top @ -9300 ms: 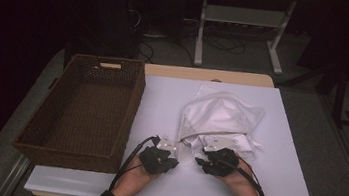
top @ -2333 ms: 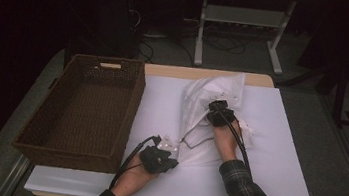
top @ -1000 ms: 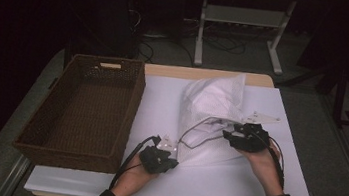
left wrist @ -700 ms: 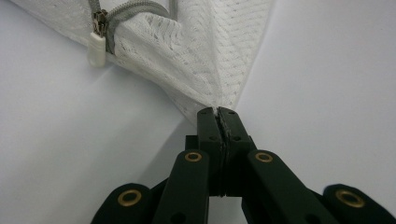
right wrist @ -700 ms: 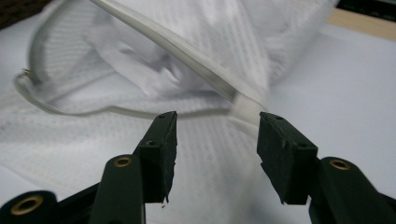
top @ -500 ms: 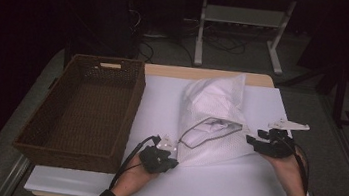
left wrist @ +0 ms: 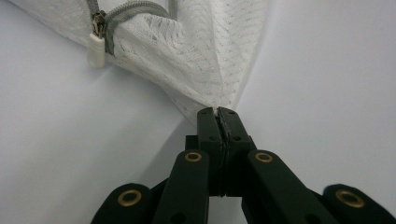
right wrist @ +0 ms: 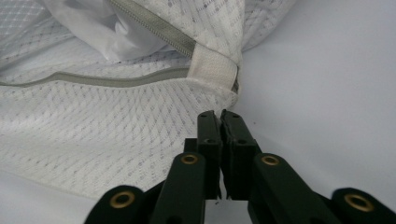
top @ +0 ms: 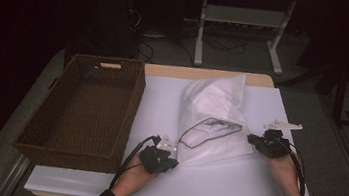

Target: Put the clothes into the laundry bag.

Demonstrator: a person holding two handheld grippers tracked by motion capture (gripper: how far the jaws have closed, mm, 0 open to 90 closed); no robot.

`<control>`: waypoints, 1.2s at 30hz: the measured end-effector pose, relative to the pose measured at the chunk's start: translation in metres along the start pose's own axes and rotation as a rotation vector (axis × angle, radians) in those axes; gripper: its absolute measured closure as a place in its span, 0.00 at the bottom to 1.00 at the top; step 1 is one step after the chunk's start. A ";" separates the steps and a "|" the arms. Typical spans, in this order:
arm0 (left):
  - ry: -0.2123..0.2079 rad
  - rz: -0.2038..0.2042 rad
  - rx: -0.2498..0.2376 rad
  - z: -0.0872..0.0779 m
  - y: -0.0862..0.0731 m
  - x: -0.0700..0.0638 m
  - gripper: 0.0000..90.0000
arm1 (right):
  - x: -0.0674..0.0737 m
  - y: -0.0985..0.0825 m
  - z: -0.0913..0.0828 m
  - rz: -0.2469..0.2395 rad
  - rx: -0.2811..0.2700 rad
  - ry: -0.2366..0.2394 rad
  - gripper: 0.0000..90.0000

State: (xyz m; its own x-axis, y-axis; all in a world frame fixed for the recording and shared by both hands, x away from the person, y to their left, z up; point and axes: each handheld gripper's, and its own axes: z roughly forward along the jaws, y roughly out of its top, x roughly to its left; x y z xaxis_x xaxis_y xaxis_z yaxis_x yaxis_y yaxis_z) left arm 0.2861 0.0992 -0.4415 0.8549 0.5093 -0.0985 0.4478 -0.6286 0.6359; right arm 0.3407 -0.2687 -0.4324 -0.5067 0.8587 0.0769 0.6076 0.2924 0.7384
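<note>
White mesh laundry bag [top: 215, 120] on table [top: 252, 188] — left hand-held gripper [left wrist: 217, 112] pinching corner, zipper open

The high view looks forward and down from above the near edge of the white table [top: 252, 188], taking in its whole top from well back. Each gripper view sits low and close, looking along its own black jaws rising from the bottom centre. All three share the white mesh bag [top: 215, 118] [left wrist: 187, 56] [right wrist: 93, 130], which spans each gripper view's upper frame.
</note>
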 end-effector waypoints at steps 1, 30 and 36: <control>0.000 0.000 -0.001 0.000 0.000 0.000 0.99 | 0.000 0.000 -0.001 -0.006 -0.001 0.001 0.97; 0.006 0.001 0.000 0.000 0.000 -0.001 0.99 | 0.032 -0.058 -0.077 -0.017 -0.013 0.028 0.98; 0.011 0.011 0.009 -0.001 0.001 -0.004 0.99 | 0.029 -0.069 -0.064 -0.020 0.052 0.013 0.98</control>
State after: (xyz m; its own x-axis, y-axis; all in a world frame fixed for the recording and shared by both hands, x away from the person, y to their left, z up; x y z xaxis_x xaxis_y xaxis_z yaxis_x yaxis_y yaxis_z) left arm 0.2833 0.0973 -0.4396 0.8569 0.5087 -0.0835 0.4409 -0.6393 0.6300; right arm 0.2447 -0.2908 -0.4386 -0.5265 0.8472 0.0711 0.6278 0.3310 0.7045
